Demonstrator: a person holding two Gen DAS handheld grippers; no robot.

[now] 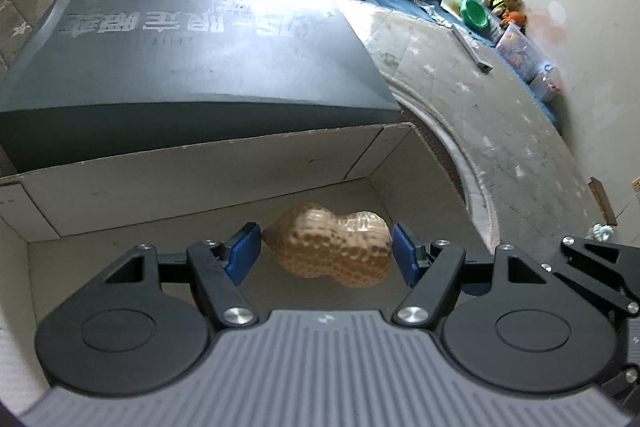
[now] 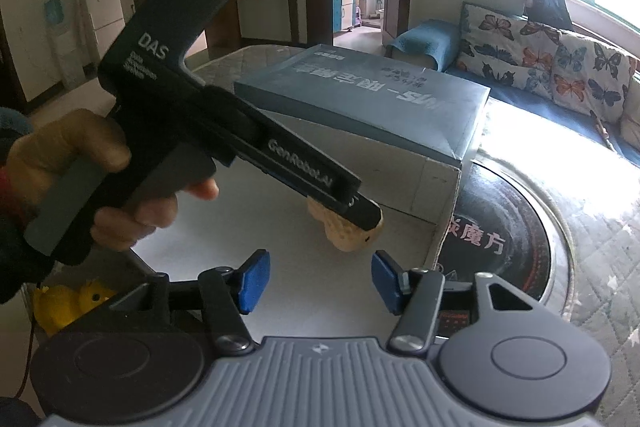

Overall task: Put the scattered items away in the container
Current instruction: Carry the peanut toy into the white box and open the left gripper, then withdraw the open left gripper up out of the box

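Left wrist view shows the left hand-held gripper (image 1: pixel 326 253) clamping a peanut-shaped toy (image 1: pixel 334 247) inside the open cardboard box (image 1: pixel 160 187). Right wrist view: the right hand-held gripper (image 2: pixel 316 281) stands open and empty over the box.

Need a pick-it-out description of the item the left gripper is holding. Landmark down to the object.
Start at the open white cardboard box with the grey-blue lid leaning behind it. Over the box floor, the left gripper holds a peanut toy between its blue pads. It is tan, two-lobed and dimpled like a peanut shell, nothing like the yellow duck outside the box, seen in the right wrist view.
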